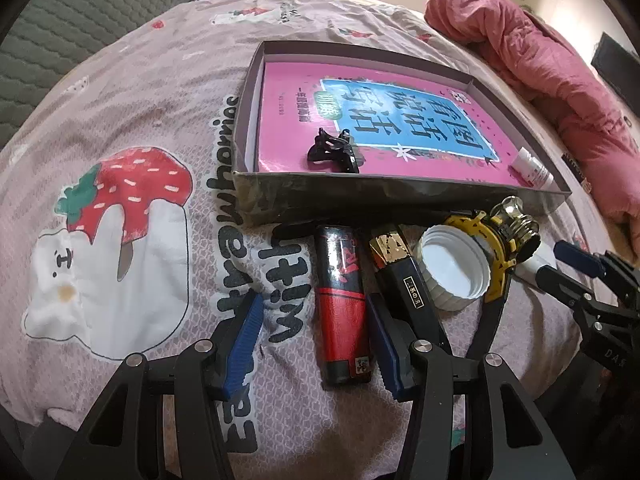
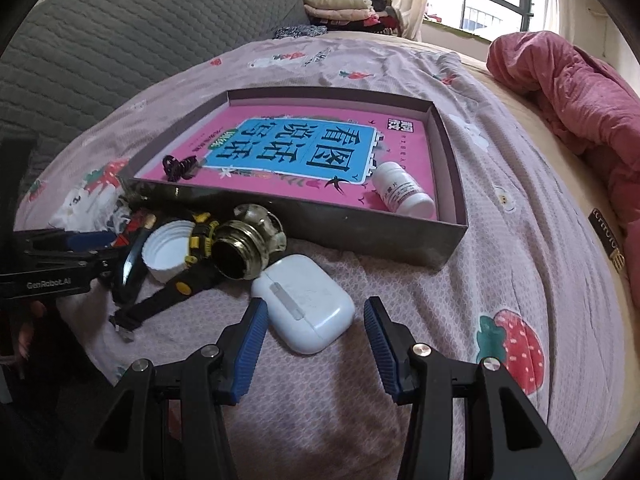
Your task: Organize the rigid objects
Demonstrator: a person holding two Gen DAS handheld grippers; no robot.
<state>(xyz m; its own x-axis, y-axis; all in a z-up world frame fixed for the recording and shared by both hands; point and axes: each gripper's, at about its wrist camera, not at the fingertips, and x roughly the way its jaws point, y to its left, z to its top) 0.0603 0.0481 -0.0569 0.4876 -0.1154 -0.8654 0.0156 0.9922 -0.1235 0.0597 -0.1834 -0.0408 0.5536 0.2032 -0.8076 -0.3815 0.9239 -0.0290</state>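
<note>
A shallow grey box (image 1: 360,194) (image 2: 352,226) on the bed holds a pink book (image 1: 360,120) (image 2: 280,148), a black hair clip (image 1: 334,152) (image 2: 178,168) and a small white bottle (image 1: 534,172) (image 2: 404,190). In front of it lie a red-and-black lighter (image 1: 342,308), a black-and-gold lighter (image 1: 404,280), a white cap (image 1: 454,272) (image 2: 166,254), a yellow-black watch (image 1: 496,264) (image 2: 180,280), a glass knob (image 1: 516,228) (image 2: 248,244) and a white earbud case (image 2: 306,304). My left gripper (image 1: 316,344) is open around the red lighter. My right gripper (image 2: 316,340) is open around the earbud case.
The bed has a pink strawberry-print sheet (image 1: 140,128). A red quilt (image 1: 540,60) (image 2: 568,92) is bunched at the right. A grey padded headboard (image 2: 120,40) stands at the back left. The left gripper shows at the left edge of the right wrist view (image 2: 60,264).
</note>
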